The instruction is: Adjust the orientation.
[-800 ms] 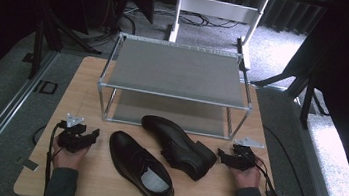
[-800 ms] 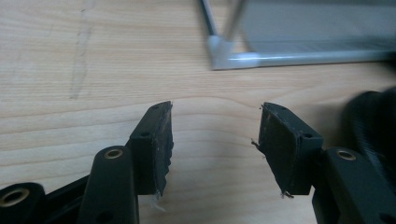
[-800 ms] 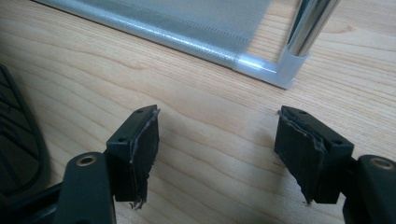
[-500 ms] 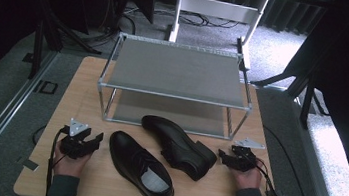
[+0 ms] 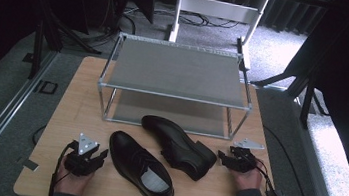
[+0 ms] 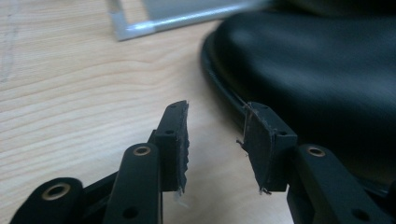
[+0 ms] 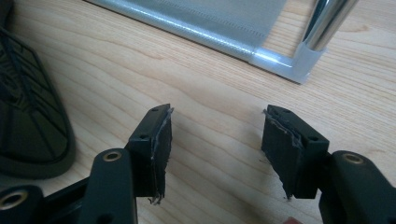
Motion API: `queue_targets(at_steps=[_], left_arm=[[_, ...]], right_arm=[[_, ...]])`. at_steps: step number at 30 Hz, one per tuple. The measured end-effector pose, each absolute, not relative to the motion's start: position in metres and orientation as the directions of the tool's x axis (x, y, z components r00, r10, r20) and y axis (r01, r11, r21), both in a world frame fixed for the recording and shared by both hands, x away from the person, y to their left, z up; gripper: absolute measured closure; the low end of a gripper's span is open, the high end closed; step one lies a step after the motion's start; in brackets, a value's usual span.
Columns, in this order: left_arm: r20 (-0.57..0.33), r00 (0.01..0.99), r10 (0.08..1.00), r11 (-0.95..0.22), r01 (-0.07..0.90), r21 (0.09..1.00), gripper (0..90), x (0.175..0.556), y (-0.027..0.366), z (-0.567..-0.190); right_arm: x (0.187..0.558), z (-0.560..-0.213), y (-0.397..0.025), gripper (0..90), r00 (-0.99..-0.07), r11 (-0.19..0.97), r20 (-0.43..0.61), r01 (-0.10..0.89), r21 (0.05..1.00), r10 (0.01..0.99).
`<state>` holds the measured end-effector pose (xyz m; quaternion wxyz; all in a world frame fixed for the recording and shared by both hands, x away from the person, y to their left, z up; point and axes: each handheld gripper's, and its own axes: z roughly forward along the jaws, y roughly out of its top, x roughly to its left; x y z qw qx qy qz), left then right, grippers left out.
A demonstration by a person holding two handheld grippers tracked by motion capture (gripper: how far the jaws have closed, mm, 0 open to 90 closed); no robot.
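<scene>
The wooden counter (image 5: 77,91) carries a two-tier metal shoe rack (image 5: 175,73) at its far half, and everything else sits in front of that rack. Both rack shelves are bare, and the lower one opens toward the person.

Just in front of the rack's lower shelf lies the tipped shoe (image 5: 176,146), resting on its side with the toe near the rack and the heel toward the right gripper (image 5: 225,158). Nearer the person, in front of the rack's left half, stands the upright shoe (image 5: 141,169), its opening showing a pale insole; the two shoes touch or nearly touch at the middle.

The left gripper (image 5: 97,158) sits in front of the rack's left post, beside the upright shoe's toe; its own view shows the jaws parted, holding nothing, with the black leather just off the right jaw. The right gripper lies in front of the rack's right post, jaws spread wide and unladen over bare wood, the tipped shoe's sole (image 7: 28,126) off to one side.

This looks like the approach step: each gripper closing on a shoe before any grasp. Next, I judge, the left jaws must swing onto the shoe's rim and pinch.

Open room lies left and right of the shoes; the counter's front edge runs close behind both hands.
</scene>
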<state>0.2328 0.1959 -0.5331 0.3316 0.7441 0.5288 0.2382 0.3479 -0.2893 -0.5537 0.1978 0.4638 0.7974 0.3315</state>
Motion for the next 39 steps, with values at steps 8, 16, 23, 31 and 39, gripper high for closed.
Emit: queue_targets(at_steps=[8,16,23,31,39], left_arm=[[-0.004,0.389,0.921,-0.27,0.648,0.712,64.9,0.211,0.176,-0.542],[-0.011,0.468,0.884,-0.339,0.656,0.675,69.5,0.197,0.151,-0.551],[0.026,0.445,0.895,-0.342,0.647,0.682,69.7,0.213,0.145,-0.551],[0.005,0.458,0.889,-0.337,0.647,0.684,69.5,0.235,0.146,-0.551],[-0.014,0.467,0.884,-0.332,0.649,0.685,69.4,0.241,0.148,-0.551]], right_arm=[[0.343,-0.552,-0.286,44.1,-0.507,0.381,-0.038,0.593,0.709,0.861],[0.332,-0.543,-0.284,44.2,-0.527,0.391,-0.044,0.569,0.723,0.849],[0.31,-0.526,-0.282,44.4,-0.568,0.406,-0.047,0.525,0.748,0.821],[0.298,-0.519,-0.282,45.0,-0.591,0.412,-0.045,0.504,0.759,0.806],[0.299,-0.52,-0.284,45.4,-0.598,0.407,-0.028,0.509,0.758,0.801]])
